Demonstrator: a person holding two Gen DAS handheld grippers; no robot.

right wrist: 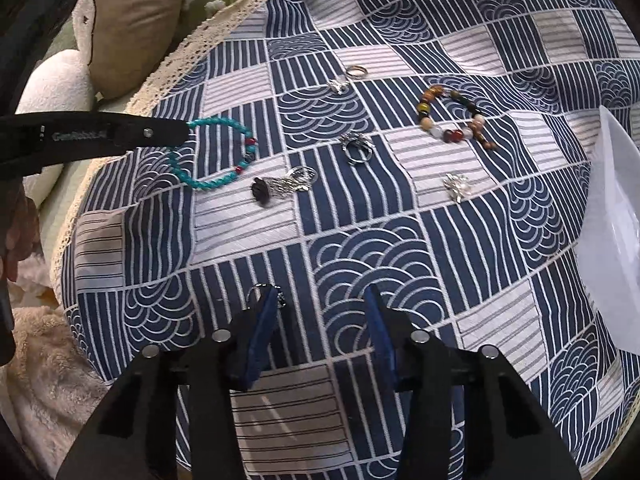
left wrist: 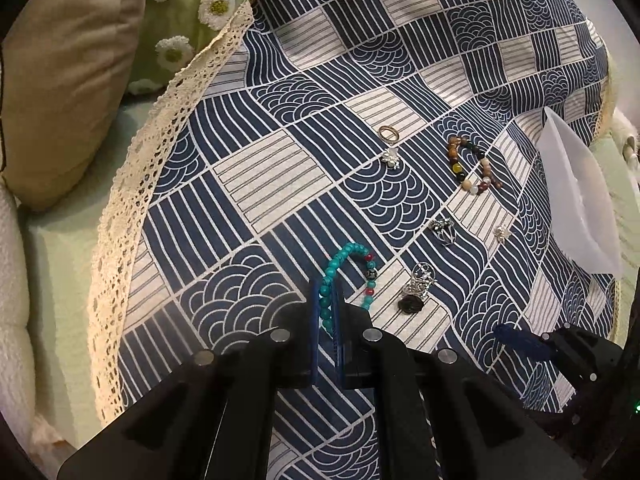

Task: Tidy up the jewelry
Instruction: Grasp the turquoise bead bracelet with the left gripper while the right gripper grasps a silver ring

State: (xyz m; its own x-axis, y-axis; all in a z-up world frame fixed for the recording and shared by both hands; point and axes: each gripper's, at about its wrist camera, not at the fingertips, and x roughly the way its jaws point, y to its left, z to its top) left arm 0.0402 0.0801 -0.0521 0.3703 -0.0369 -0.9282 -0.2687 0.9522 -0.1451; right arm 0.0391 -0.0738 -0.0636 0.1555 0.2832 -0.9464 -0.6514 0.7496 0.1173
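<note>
My left gripper (left wrist: 328, 292) is shut on a turquoise bead bracelet (left wrist: 352, 258), which also shows in the right wrist view (right wrist: 224, 152). My right gripper (right wrist: 320, 300) is open and low over the cloth, with a small silver ring (right wrist: 260, 294) against its left finger. On the cloth lie a multicoloured bead bracelet (left wrist: 472, 164) (right wrist: 452, 116), a gold ring (left wrist: 389, 133) (right wrist: 355, 71), a silver charm (left wrist: 391, 159) (right wrist: 338, 85), a silver ring (left wrist: 443, 230) (right wrist: 356, 148), a black-stone ring (left wrist: 416, 288) (right wrist: 280, 186) and a silver earring (left wrist: 502, 233) (right wrist: 458, 185).
A blue and white patterned cloth (left wrist: 280, 168) (right wrist: 400, 260) with a lace edge covers a round surface. A translucent white tray (left wrist: 576, 196) (right wrist: 616, 216) lies at the right. A tan cushion (left wrist: 68, 80) and a green daisy pillow (left wrist: 180, 20) are at the far left.
</note>
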